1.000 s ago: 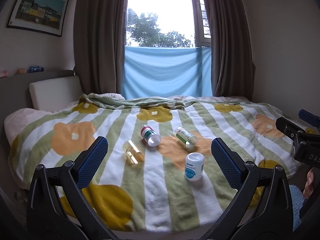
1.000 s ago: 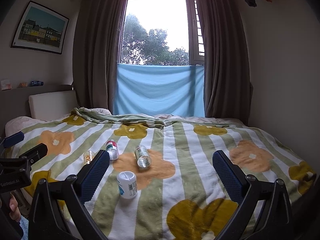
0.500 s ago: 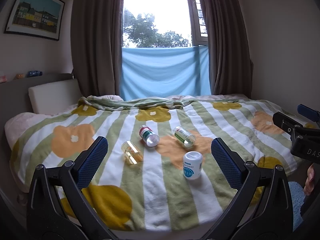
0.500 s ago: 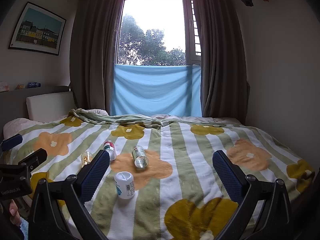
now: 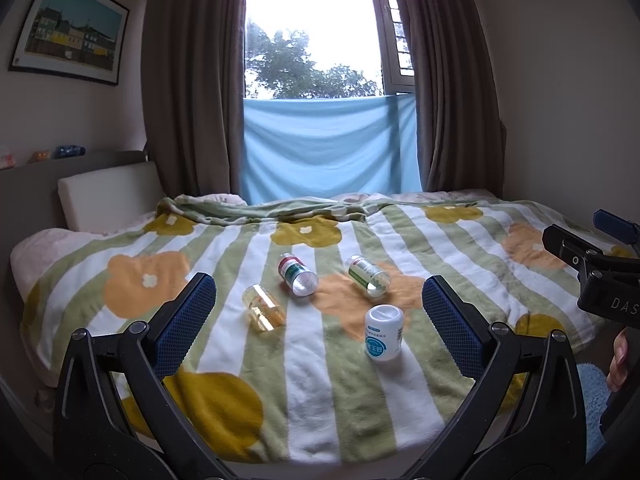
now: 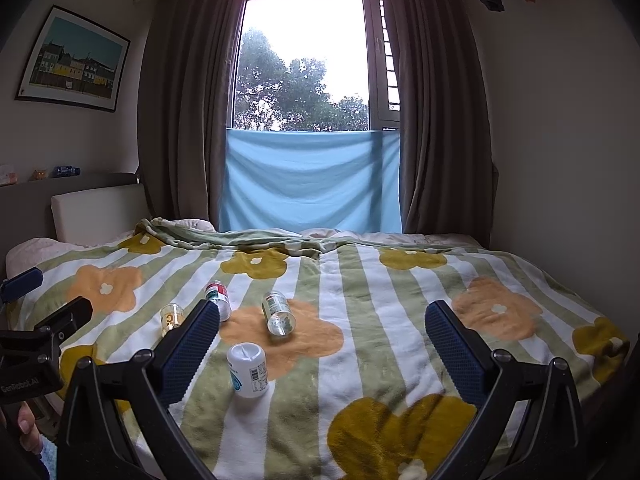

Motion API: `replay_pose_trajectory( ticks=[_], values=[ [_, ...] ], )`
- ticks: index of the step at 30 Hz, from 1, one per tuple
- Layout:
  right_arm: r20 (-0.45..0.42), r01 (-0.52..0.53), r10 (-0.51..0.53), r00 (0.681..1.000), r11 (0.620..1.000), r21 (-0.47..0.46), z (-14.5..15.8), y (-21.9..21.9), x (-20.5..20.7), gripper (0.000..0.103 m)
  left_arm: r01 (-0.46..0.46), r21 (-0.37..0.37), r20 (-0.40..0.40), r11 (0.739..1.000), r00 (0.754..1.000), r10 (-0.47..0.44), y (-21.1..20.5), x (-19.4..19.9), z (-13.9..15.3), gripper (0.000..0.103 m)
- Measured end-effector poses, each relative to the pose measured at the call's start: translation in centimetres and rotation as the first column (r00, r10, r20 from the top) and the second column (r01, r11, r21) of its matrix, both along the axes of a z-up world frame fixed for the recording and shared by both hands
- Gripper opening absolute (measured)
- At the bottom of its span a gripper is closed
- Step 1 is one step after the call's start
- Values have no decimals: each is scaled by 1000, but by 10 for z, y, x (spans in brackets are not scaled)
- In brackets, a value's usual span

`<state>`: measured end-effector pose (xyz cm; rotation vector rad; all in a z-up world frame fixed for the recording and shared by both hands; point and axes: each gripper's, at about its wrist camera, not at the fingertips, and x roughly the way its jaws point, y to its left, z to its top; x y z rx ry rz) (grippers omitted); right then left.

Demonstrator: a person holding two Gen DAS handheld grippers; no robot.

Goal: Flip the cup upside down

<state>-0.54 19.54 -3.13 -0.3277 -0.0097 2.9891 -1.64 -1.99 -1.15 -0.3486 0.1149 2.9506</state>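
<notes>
Several cups rest on a flower-patterned blanket (image 5: 312, 392). A white cup with a blue label (image 5: 384, 332) (image 6: 247, 370) stands on end, its closed white end up. A yellowish clear cup (image 5: 264, 308) (image 6: 172, 319), a red-labelled clear cup (image 5: 298, 274) (image 6: 218, 300) and a green-labelled clear cup (image 5: 368, 276) (image 6: 278, 314) lie on their sides. My left gripper (image 5: 318, 300) is open, held short of the cups and touching nothing. My right gripper (image 6: 322, 320) is open too, with the white cup near its left finger.
The bed fills the room from a padded headboard (image 5: 104, 192) on the left to the wall on the right. Brown curtains and a blue cloth (image 5: 328, 148) hang behind it. A hand (image 5: 618, 356) shows by the near right bed edge.
Both views have shifted only slightly. The cups lie where they were, and both grippers stay open and empty.
</notes>
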Motion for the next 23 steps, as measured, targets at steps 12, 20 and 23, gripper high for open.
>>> replay_pose_trajectory(
  ticks=[12,20,23],
  values=[
    [6,1,-1,1000,1000,-3,-3,1,-1,103,1,14,9,1000,1000,-1,2,0,0,103],
    [5,1,-1,1000,1000,-10,-3,1,-1,103,-29,11,-54,1000,998,30,4,7,8,103],
    [5,1,-1,1000,1000,-9,-3,1,0,103,-26,14,-56,1000,998,27,4,6,9,103]
  ],
)
